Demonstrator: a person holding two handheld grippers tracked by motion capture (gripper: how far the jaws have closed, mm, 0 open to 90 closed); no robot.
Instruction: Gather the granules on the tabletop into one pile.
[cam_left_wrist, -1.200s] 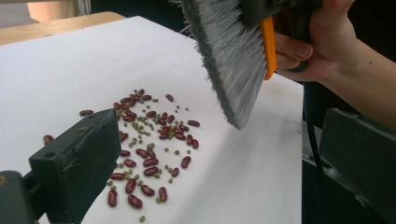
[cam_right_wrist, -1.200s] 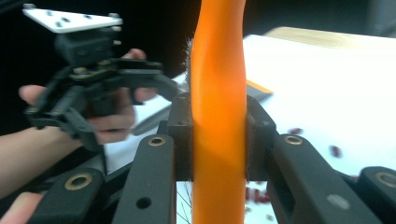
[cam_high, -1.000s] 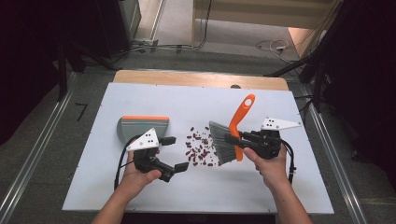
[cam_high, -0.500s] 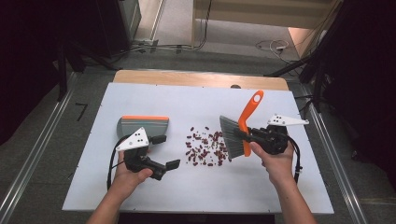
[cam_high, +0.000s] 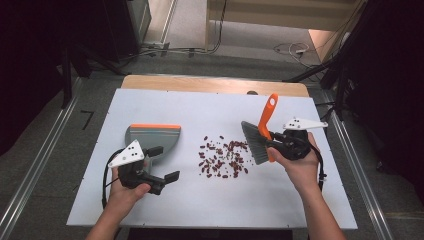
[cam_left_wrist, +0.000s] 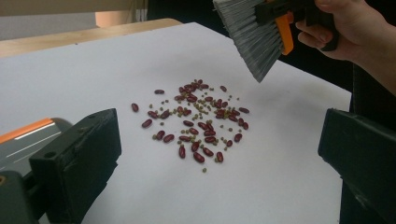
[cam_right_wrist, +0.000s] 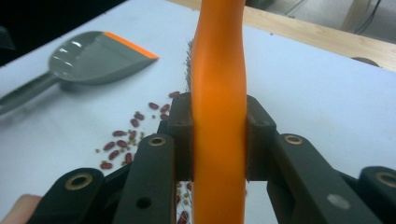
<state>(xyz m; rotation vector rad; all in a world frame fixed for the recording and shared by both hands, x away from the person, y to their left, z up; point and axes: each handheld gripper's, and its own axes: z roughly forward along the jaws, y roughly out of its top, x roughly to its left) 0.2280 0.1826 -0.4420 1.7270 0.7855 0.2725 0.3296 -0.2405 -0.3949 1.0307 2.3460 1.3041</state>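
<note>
Currently: my right gripper (cam_high: 272, 145) pinches brush (cam_high: 258, 137); left gripper (cam_high: 161, 164) spread, empty, near dustpan (cam_high: 152, 137). Risk: hard sweep scatters beans (cam_high: 222, 156) past it.

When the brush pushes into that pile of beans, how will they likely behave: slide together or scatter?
The beans are many small loose pieces, red oval ones mixed with tiny greenish ones, so they would probably scatter rather than move as one. Their rounded shapes suggest some may roll on the smooth white table. The brush has long grey bristles that likely flex, so small pieces may slip past.
</note>
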